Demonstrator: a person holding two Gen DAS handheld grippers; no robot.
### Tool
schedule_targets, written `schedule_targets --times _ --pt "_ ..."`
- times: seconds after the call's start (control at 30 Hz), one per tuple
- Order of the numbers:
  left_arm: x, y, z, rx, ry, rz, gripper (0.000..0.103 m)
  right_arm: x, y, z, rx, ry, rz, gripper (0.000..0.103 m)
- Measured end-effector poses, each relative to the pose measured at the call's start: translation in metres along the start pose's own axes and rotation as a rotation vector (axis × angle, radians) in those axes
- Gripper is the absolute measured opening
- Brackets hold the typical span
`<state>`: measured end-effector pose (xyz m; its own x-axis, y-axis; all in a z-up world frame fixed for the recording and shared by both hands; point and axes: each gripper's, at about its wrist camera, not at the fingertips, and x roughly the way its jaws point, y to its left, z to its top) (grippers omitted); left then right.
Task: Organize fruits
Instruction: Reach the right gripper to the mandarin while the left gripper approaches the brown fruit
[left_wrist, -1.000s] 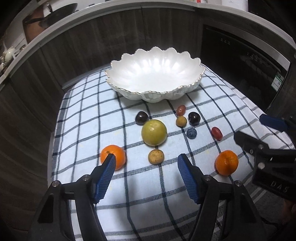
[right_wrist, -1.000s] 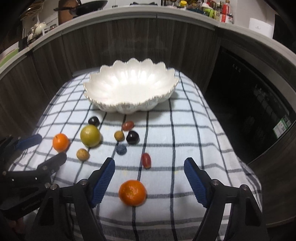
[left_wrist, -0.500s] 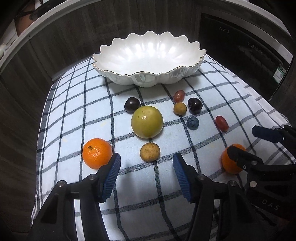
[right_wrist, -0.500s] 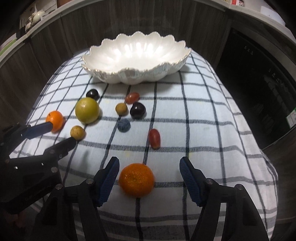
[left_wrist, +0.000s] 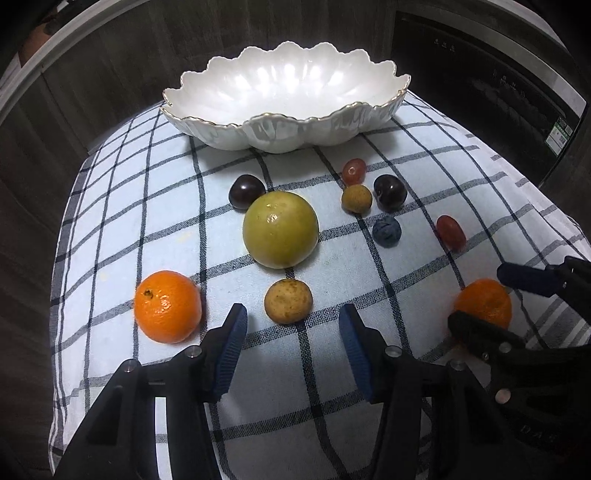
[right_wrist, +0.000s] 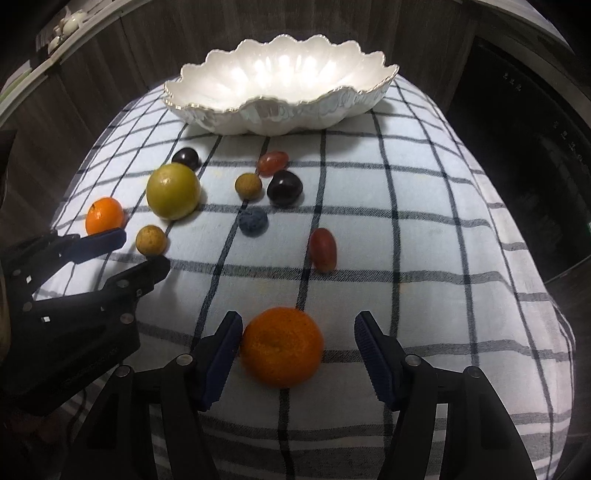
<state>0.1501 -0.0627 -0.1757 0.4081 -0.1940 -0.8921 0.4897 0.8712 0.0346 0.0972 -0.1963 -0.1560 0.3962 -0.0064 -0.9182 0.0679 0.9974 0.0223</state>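
Observation:
Loose fruit lies on a checked cloth before an empty white scalloped bowl. My left gripper points down at a small brown fruit, which sits just between its blue fingertips. The jaws are closing, and neither pad touches the fruit. An orange lies left of that gripper. My right gripper straddles a second orange. The left pad is almost against the orange, and a gap shows at the right pad. A big yellow-green fruit sits mid-cloth.
Two dark plums, two red grapes, a blueberry and another small brown fruit lie between the grippers and the bowl. Dark wood cabinets and an oven door surround the table. The cloth drops off at the right edge.
Both grippers have come down closer to the cloth and tipped further downward. Both pairs of jaws have narrowed, the left around the small brown fruit, the right around the orange.

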Motion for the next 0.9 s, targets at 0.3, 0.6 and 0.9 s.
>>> schedule_targets --times 0.3,0.6,0.9 --pt "0.0082 0.0014 0.0016 -0.012 0.008 -0.009 0.043 0.0096 0.0039 -0.0035 -0.003 0.034 0.032 0.052" --pt "0.0105 0.0034 0.0046 -0.02 -0.006 -0.016 0.028 0.0098 0.007 -0.0028 -0.017 0.028 0.026 0.045" --pt "0.0056 0.0045 0.0014 -0.039 -0.007 -0.018 0.028 0.0079 0.0064 -0.0028 -0.013 0.028 0.027 0.043"
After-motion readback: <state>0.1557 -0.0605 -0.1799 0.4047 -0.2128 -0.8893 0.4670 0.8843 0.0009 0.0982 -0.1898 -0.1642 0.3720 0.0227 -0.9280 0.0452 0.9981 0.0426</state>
